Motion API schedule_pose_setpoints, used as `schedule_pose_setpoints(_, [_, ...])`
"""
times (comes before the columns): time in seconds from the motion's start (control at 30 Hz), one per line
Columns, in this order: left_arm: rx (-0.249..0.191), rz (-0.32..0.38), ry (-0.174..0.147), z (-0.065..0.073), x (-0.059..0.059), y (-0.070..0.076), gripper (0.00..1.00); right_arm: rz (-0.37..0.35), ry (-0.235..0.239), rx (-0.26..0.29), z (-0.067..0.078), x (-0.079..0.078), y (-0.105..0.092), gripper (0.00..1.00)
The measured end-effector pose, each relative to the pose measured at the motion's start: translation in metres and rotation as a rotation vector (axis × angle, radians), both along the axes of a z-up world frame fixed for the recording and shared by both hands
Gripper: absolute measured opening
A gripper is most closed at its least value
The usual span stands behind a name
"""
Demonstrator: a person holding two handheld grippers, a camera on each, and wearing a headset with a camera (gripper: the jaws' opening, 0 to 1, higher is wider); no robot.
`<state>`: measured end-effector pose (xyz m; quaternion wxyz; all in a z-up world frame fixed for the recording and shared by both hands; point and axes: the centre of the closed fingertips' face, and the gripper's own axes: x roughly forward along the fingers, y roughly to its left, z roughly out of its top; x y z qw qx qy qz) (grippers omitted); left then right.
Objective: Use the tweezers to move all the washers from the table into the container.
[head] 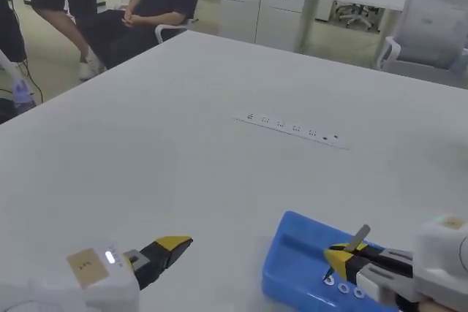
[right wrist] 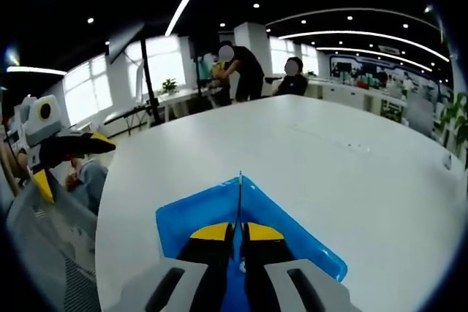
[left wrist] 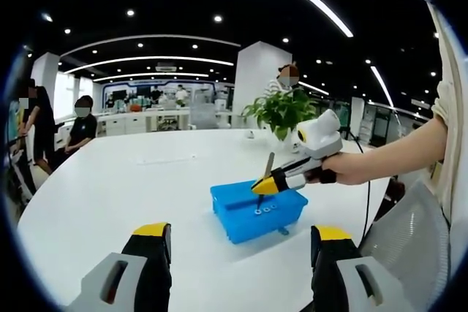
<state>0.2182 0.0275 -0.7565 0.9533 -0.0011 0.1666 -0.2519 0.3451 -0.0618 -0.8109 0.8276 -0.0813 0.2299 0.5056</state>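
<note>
A blue container [head: 292, 257] sits on the white table near its front edge. A few small washers [head: 344, 288] lie inside it. My right gripper [head: 342, 255] hangs over the container, shut on grey metal tweezers [head: 357, 238] whose tips point down into it. In the right gripper view the yellow jaws are pressed together on the tweezers [right wrist: 239, 199] above the container [right wrist: 186, 217]. My left gripper [head: 175, 245] rests at the lower left, apart from the container. Its jaws stand wide apart in the left gripper view [left wrist: 243, 231], holding nothing. That view also has the washers [left wrist: 267, 210].
A white power strip [head: 292, 129] lies flat across the middle of the table [head: 146, 144]. A person sits on a chair at the far left [head: 157, 1], and another stands beside them. An office chair [head: 431, 34] stands at the far right edge.
</note>
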Motion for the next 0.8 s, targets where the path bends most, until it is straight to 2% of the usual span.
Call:
schedule_pose_setpoints(0.17, [-0.001,0.000,0.000,0.000,0.000,0.000,0.79,0.032,-0.043,0.071,0.023,-0.014,0.004,0.02])
schedule_pose_setpoints(0.37, [0.005,-0.007,0.002,-0.001,0.000,-0.001,0.79,0.040,-0.060,0.117,0.042,-0.031,0.002,0.01])
schedule_pose_setpoints(0.47, [0.007,-0.007,0.002,-0.001,0.000,-0.001,0.79,0.054,-0.074,0.118,0.046,-0.041,0.000,0.01])
schedule_pose_setpoints(0.5, [0.007,-0.008,0.002,-0.001,-0.001,-0.001,0.79,0.070,-0.104,0.109,0.048,-0.046,-0.001,0.01])
schedule_pose_setpoints(0.57, [0.008,-0.007,0.001,-0.001,-0.001,-0.001,0.78,0.099,-0.125,0.100,0.051,-0.056,-0.001,0.01])
schedule_pose_setpoints(0.67, [0.011,-0.007,0.002,-0.001,-0.001,-0.001,0.78,0.171,-0.155,0.067,0.048,-0.076,0.000,0.01])
schedule_pose_setpoints(0.7, [0.012,-0.009,0.002,-0.001,-0.001,-0.001,0.78,0.210,-0.175,0.035,0.042,-0.084,0.000,0.01])
schedule_pose_setpoints(0.8, [0.015,-0.014,0.006,-0.002,-0.001,-0.003,0.78,0.243,-0.173,-0.033,0.020,-0.095,-0.003,0.01])
